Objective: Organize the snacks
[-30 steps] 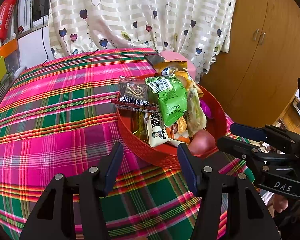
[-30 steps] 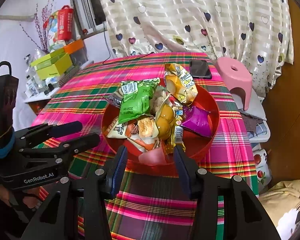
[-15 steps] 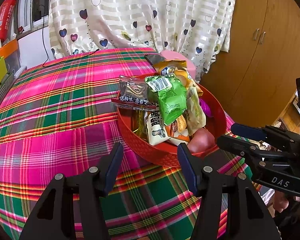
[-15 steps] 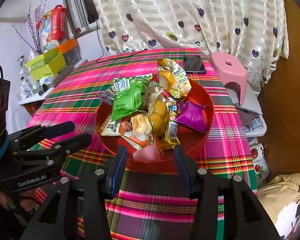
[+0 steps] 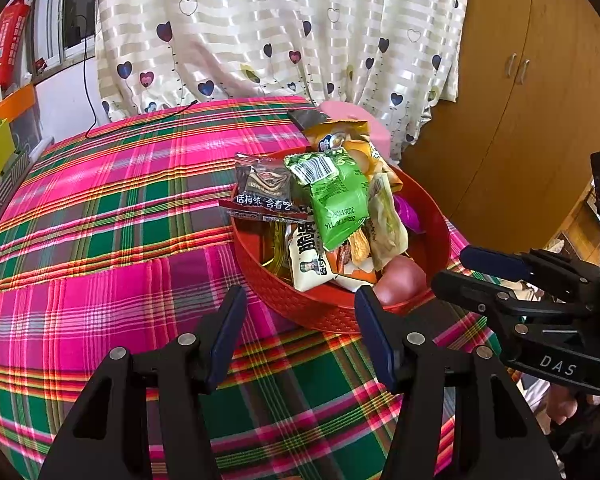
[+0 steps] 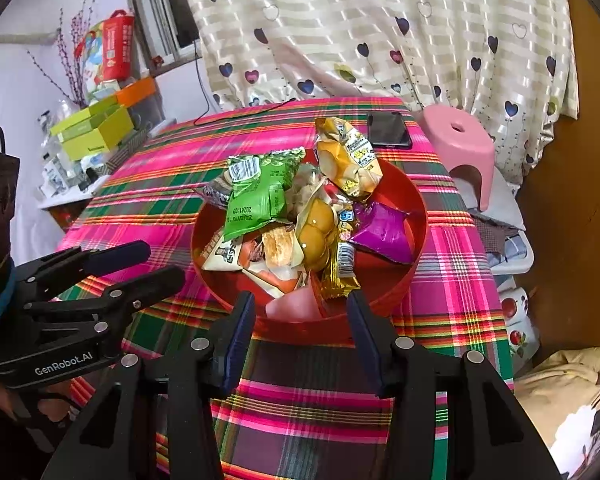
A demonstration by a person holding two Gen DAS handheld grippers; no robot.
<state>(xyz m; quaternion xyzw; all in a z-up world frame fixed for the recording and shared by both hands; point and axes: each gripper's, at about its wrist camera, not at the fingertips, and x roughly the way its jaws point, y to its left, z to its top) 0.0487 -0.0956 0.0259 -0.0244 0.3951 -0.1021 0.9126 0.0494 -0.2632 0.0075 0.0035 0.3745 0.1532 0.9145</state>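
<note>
On the plaid tablecloth (image 6: 452,264) I see the red tray (image 6: 412,200) heaped with snack packets, a green packet (image 6: 260,196) on top, a purple one (image 6: 380,236) at its right side. My right gripper (image 6: 300,308) hangs at the tray's near rim, jaws spread and holding nothing. My left gripper (image 5: 300,304) hovers near the tray's near left rim, jaws likewise spread and empty. A phone (image 6: 388,130) lies at the far edge beside a pink stool (image 6: 460,136).

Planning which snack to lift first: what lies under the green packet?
Under the green packet: a white packet and an orange-printed one. Anything deeper in the red tray is covered.
</note>
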